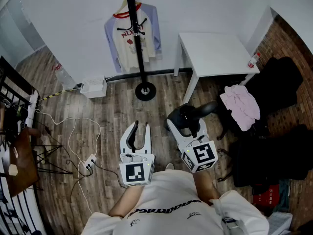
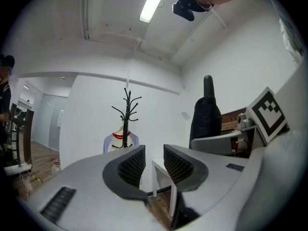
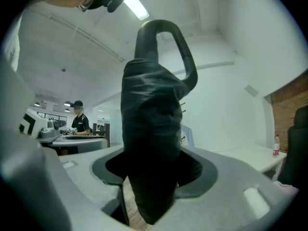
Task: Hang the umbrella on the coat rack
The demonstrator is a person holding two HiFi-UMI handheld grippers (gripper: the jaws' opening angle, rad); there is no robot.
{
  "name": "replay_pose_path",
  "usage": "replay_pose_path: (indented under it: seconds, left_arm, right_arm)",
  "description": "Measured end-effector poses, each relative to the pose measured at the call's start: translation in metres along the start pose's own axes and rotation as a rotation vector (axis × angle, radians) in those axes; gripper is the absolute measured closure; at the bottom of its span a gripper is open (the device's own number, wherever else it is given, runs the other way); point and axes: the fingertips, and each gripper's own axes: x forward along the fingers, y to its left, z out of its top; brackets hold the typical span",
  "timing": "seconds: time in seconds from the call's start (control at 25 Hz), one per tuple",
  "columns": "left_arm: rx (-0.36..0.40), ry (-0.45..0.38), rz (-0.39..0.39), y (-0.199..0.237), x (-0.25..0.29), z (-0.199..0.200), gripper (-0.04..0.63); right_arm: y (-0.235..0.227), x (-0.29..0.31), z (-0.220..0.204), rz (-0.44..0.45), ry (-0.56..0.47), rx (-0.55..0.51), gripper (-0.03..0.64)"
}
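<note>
Left gripper (image 1: 142,127), head view: jaws spread, nothing between them, held over the wood-plank floor (image 1: 98,106). Right gripper (image 1: 188,124) just beside it was clamped on the black folded umbrella (image 1: 196,112), which stood up out of the jaws. Black metal coat rack (image 1: 139,43) stood ahead by the white wall, well apart from the umbrella; a cream shirt with lavender sleeves and red collar (image 1: 128,45) hung on it. White rectangular table (image 1: 210,53) stood to the rack's right.

Left gripper view: left gripper (image 2: 154,163) showed its ribbed pads (image 2: 131,165) apart with only the table leg (image 2: 156,179) visible through the gap. Coat rack (image 2: 127,110) stood far ahead; the umbrella (image 2: 207,110) rose upright at right.

Right gripper view: right gripper (image 3: 151,174) pinched the umbrella (image 3: 149,138) around its wrapped canopy, both pads pressed against the fabric. Its curved hook handle (image 3: 180,47) was uppermost.
</note>
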Motion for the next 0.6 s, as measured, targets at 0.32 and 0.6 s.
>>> replay_pose_path:
  seconds: [0.32,0.6]
  left_arm:
    - [-0.004,0.004,0.014,-0.012,0.004,-0.003,0.483]
    - [0.019,0.006,0.052,-0.028,0.01,-0.004,0.597]
  right_arm:
    - [-0.012,-0.007,0.001,0.015,-0.006,0.007,0.351]
    - [-0.03,-0.018,-0.001,0.028,-0.005,0.0,0.351]
